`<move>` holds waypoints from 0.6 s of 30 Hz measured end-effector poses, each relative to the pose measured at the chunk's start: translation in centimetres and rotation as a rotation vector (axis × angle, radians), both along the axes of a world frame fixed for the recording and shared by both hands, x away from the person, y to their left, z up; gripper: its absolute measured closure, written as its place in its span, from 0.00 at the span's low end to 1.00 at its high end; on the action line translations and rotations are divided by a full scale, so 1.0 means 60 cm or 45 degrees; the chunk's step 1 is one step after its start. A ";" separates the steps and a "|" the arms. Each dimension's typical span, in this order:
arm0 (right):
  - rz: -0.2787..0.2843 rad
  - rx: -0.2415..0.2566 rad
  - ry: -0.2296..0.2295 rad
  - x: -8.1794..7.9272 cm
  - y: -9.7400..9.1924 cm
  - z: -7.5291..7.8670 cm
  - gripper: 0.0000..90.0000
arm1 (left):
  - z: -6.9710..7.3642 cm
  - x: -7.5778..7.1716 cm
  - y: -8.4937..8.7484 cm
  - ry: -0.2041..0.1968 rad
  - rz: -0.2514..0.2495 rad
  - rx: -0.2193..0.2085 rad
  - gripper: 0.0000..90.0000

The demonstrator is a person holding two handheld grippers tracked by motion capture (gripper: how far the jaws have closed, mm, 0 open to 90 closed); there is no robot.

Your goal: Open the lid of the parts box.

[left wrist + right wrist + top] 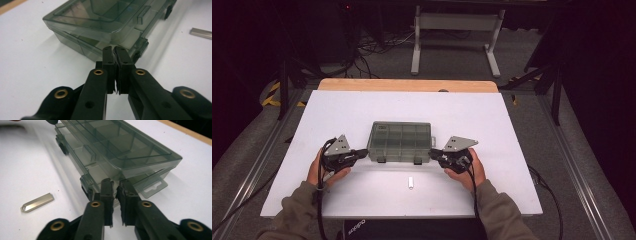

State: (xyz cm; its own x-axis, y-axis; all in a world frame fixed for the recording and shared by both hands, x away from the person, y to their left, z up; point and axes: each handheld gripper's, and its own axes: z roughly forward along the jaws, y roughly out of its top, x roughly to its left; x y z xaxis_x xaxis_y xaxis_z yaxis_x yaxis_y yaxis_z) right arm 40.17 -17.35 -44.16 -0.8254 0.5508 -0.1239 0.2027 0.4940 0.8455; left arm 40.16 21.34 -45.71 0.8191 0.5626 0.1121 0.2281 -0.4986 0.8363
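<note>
Evidently light, rigid, slick: organizer box (pixel 400 141) on bench (pixel 512 130). Left gripper (pixel 114 49) and right gripper (pixel 115 182) fingers pinched narrow, empty; grip end walls.

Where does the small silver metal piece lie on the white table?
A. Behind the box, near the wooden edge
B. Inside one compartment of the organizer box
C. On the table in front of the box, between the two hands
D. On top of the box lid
C: in the high view the small metal piece lies on the bare white table, on the person's side of the smoky transparent organizer box, apart from it.
</note>
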 end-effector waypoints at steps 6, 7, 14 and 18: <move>-0.018 -0.005 -0.039 -0.002 0.001 0.002 1.00 | 0.000 0.001 -0.003 -0.034 0.064 -0.045 0.80; -0.024 -0.010 -0.049 -0.002 0.002 0.002 1.00 | 0.001 0.001 -0.004 -0.044 0.081 -0.039 0.76; -0.106 -0.024 -0.139 0.003 0.008 0.002 0.78 | 0.005 0.007 -0.015 -0.106 0.151 -0.008 0.58; -0.133 -0.070 -0.236 0.008 0.015 0.008 0.71 | 0.016 0.015 -0.019 -0.154 0.185 0.001 0.55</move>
State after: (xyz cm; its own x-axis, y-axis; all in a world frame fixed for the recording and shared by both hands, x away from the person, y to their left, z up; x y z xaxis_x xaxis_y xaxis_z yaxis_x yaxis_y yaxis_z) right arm 40.66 -16.43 -43.69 -0.7243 0.6205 -0.3006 0.0987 0.5247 0.8455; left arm 41.06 20.17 -44.77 0.7096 0.6740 0.2056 0.1955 -0.4687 0.8614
